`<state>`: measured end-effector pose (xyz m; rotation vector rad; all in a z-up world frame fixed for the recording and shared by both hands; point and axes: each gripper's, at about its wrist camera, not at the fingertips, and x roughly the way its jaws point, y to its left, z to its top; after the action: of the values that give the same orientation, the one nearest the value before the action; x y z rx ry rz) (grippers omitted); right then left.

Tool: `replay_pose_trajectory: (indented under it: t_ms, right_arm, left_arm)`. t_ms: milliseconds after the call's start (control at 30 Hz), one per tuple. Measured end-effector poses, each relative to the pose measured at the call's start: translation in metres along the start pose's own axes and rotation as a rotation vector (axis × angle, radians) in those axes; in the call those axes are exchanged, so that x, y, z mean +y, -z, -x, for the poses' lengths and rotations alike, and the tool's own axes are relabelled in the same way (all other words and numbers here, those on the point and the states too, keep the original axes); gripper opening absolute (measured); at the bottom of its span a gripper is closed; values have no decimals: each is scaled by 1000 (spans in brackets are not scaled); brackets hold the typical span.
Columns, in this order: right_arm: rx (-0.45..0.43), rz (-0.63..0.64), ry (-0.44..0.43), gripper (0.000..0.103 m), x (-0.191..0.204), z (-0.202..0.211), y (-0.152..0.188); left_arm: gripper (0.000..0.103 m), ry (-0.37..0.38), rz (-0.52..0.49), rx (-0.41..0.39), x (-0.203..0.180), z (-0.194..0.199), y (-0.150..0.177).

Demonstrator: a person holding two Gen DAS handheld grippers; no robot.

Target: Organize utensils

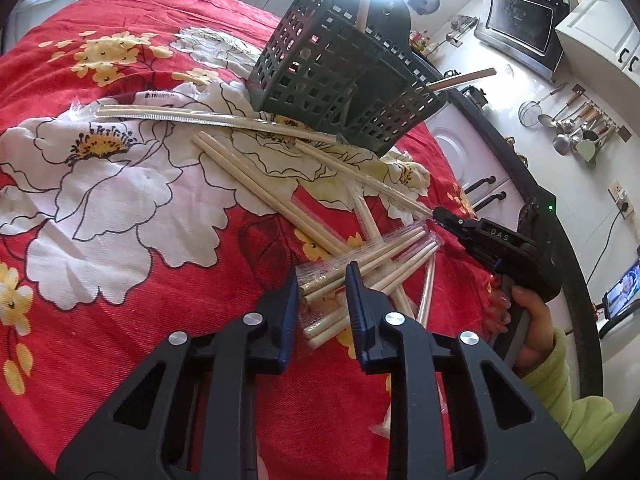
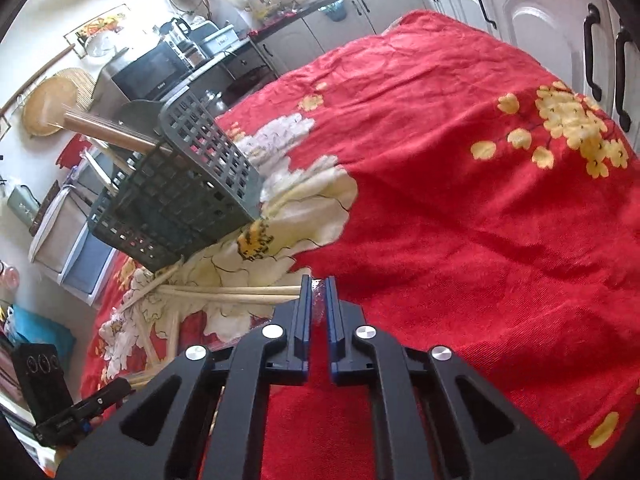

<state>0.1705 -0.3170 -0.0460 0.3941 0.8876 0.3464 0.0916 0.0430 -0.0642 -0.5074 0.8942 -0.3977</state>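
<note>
Straight ahead of the left gripper [image 1: 322, 276], in its own wrist view, sat a messy pile of pale wooden chopsticks in clear plastic sleeves [image 1: 360, 264] on the red floral cloth [image 1: 120, 240]. Its two black fingers with blue pads [image 1: 290, 304] had closed down on one wrapped bundle, so it was gripping that pack. Further out beyond the pile stood the dark green slotted plastic basket [image 1: 340, 80], tipped a bit, with a couple of sticks poking out the top. Off to the right of the left gripper was the right gripper [image 1: 444, 216], held by a hand in a lime green sleeve [image 1: 560, 380], its tip pinched onto the end of a long wrapped chopstick pair [image 1: 360, 168].

Over in the right wrist view, the right gripper [image 2: 319, 284] was nearly shut, with crinkly clear wrapper caught between the pads. The pale sticks ran off to its left. That green basket [image 2: 180, 192] sat up and to the left of it, and the rest of the cloth [image 2: 480, 200] to the right.
</note>
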Motion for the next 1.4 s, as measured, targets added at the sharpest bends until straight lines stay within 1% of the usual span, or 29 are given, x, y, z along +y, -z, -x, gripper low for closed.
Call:
replay_pose_trajectory:
  t_ms: [200, 367, 500, 600, 733, 933, 1133, 1400]
  right_arm:
    - [-99, 97, -11, 4, 24, 24, -5]
    - [-162, 185, -20, 4, 50, 43, -8]
    - [-195, 250, -57, 4, 72, 55, -10]
    - [-225, 302, -110, 4, 89, 65, -12]
    - [-253, 369, -160, 4, 112, 74, -14]
    - [-262, 425, -217, 3, 140, 80, -20]
    - [-285, 471, -249, 3, 162, 89, -25]
    - [-346, 531, -285, 3, 188, 113, -34]
  left_arm:
    - [13, 15, -3, -32, -2, 9, -3]
    - [10, 31, -17, -76, -9, 19, -8]
    - [8, 51, -38, -117, -17, 29, -15]
    - [6, 64, -56, -153, -24, 38, -23]
    - [3, 73, -90, -208, -35, 53, -36]
    - [3, 71, -136, -272, -50, 72, -48]
    - [3, 70, -165, -332, -59, 93, -58]
    - [3, 69, -207, -391, -73, 110, -71]
